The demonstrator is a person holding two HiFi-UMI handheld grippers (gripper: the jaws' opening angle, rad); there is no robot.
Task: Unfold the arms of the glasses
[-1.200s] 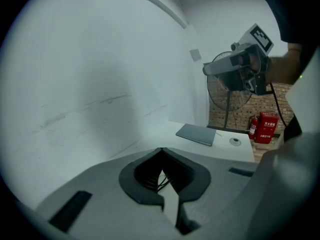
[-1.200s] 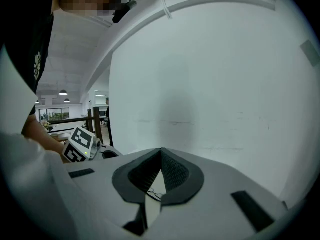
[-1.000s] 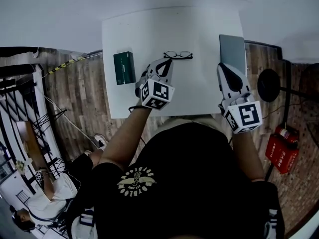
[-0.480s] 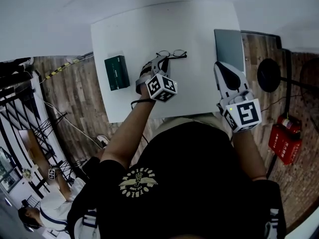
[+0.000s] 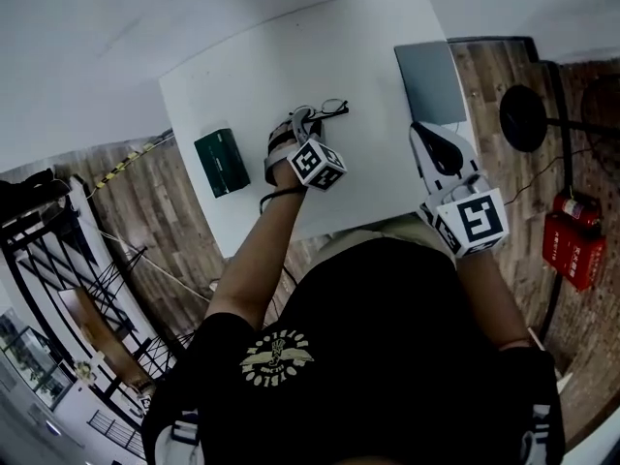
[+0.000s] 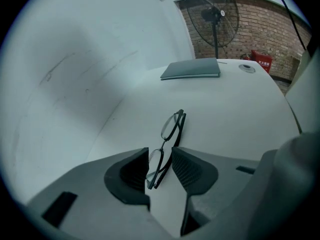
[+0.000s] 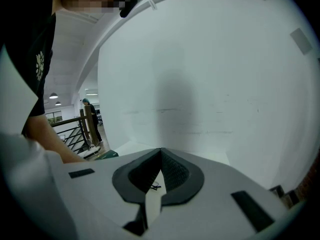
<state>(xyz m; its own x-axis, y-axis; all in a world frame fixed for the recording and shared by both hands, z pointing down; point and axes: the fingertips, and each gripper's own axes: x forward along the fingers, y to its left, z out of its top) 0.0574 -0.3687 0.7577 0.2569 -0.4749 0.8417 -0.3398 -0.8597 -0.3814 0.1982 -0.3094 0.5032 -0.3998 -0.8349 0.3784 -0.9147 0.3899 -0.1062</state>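
Note:
Thin dark-framed glasses [image 5: 334,108] lie folded on the white table [image 5: 378,51]. In the left gripper view the glasses [image 6: 169,136] stretch away from me, their near lens lying between the two pads. My left gripper [image 5: 308,117] [image 6: 160,166] points steeply down over that end. Its jaws are opening, and neither dark ribbed pad [image 6: 190,170] presses on the frame. My right gripper [image 5: 426,136] [image 7: 161,155] hovers above the table's right side, well away from the glasses, shut with nothing held.
A dark green box [image 5: 221,163] lies at the table's left edge. A grey closed laptop [image 5: 431,83] [image 6: 192,69] sits at the far right corner. Beyond the table stand a floor fan [image 6: 212,14] and a red fire extinguisher [image 5: 573,250].
My left gripper has dropped down to the table and reached the left end of the glasses. The right gripper has shifted only slightly.

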